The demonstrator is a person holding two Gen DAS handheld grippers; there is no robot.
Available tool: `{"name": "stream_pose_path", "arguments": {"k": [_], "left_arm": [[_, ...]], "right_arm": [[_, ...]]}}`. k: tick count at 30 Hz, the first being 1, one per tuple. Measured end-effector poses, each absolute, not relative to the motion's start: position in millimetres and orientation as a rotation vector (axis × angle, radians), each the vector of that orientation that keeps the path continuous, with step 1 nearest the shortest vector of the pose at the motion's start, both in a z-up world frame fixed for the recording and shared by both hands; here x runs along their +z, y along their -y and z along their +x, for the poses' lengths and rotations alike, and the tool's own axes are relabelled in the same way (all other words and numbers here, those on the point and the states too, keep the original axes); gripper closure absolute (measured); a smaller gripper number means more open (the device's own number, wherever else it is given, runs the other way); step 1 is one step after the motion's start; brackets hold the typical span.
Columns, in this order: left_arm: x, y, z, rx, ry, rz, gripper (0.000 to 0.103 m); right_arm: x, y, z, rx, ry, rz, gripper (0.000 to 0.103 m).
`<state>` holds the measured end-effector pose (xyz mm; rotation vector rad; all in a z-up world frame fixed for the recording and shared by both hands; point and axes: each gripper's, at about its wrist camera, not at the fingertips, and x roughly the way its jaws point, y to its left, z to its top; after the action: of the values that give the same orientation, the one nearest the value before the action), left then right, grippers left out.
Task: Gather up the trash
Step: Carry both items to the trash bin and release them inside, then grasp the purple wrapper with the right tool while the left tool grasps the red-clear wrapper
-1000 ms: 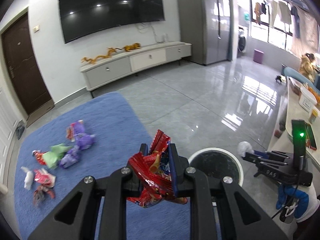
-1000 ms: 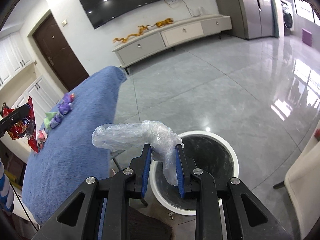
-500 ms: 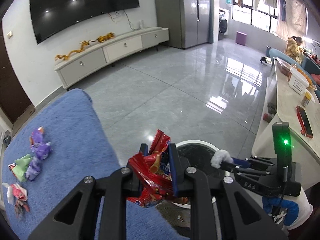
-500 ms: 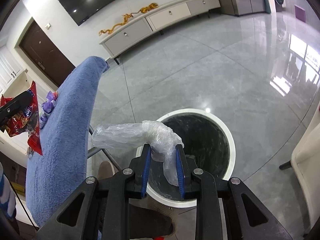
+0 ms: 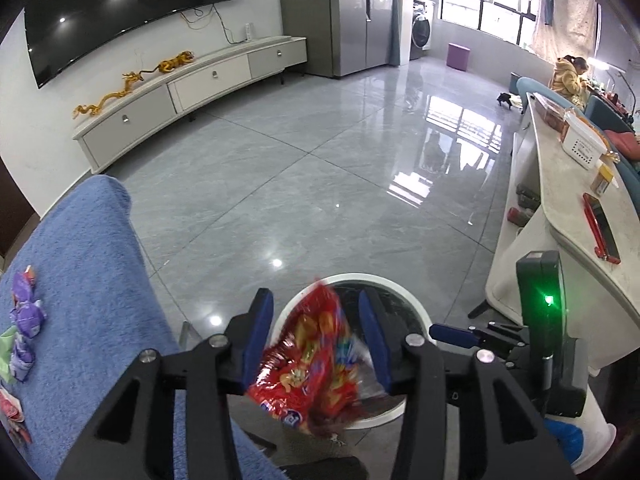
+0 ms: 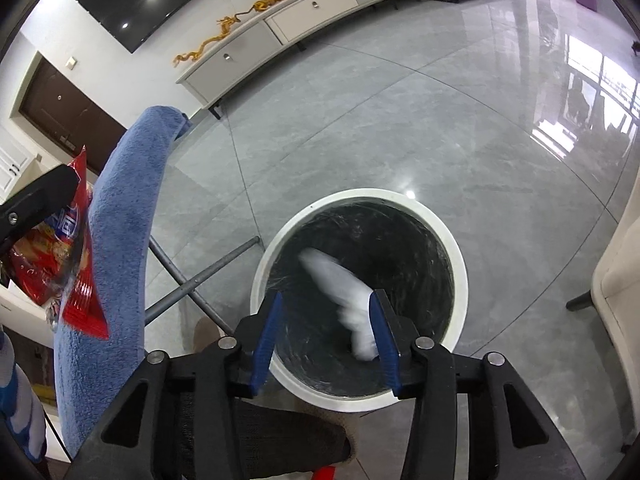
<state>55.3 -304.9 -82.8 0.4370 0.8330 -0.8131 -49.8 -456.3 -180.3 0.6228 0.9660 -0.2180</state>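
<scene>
Left wrist view: one red snack bag [image 5: 316, 364] hangs loose between the left tongs [image 5: 316, 340], just opened, above one white bin [image 6: 456, 264]. One clear plastic wrapper [image 6: 340, 284] drops from the just-opened right tongs [image 6: 326, 336]. Blue-covered worktop [image 5: 88, 280] leftward; grey tile floor [image 5: 320, 184].

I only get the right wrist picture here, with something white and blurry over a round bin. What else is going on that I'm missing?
Observer: The left gripper has just been opening; its red snack bag hangs loose between the pads, over the bin.
Operator: Is any rubbish left?
Observer: Yes, purple wrappers lie on the blue cloth.
Operator: Anyone else around?
Observer: A person in a yellow top sits far off by the window.
</scene>
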Motion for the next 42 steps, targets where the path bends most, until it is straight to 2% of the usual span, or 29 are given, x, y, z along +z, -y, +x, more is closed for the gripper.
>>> {"name": "stream_pose_path", "arguments": {"k": [13, 17, 23, 30, 42], "left_arm": [[-71.9, 290.8, 53.6, -0.816, -0.828, 0.406, 0.059], [-60.9, 271.7, 55.9, -0.783, -0.805, 0.369, 0.044], [-37.4, 228.4, 64.9, -0.704, -0.757, 0.309, 0.043], [1.0, 132.0, 79.5, -0.536, -0.663, 0.199, 0.043], [88.3, -117.4, 110.0, -0.106, -0.461, 0.022, 0.043]], "right_arm": [[-171.2, 461.4, -63.1, -0.271, -0.961, 0.619, 0.052], [-160.0, 456.7, -66.4, -0.275, -0.942, 0.61, 0.051], [-129.4, 442.0, -70.1, -0.261, -0.897, 0.569, 0.049], [-78.7, 404.1, -61.0, -0.179, -0.817, 0.481, 0.046], [23.7, 302.9, -20.8, 0.002, -0.695, 0.263, 0.044]]}}
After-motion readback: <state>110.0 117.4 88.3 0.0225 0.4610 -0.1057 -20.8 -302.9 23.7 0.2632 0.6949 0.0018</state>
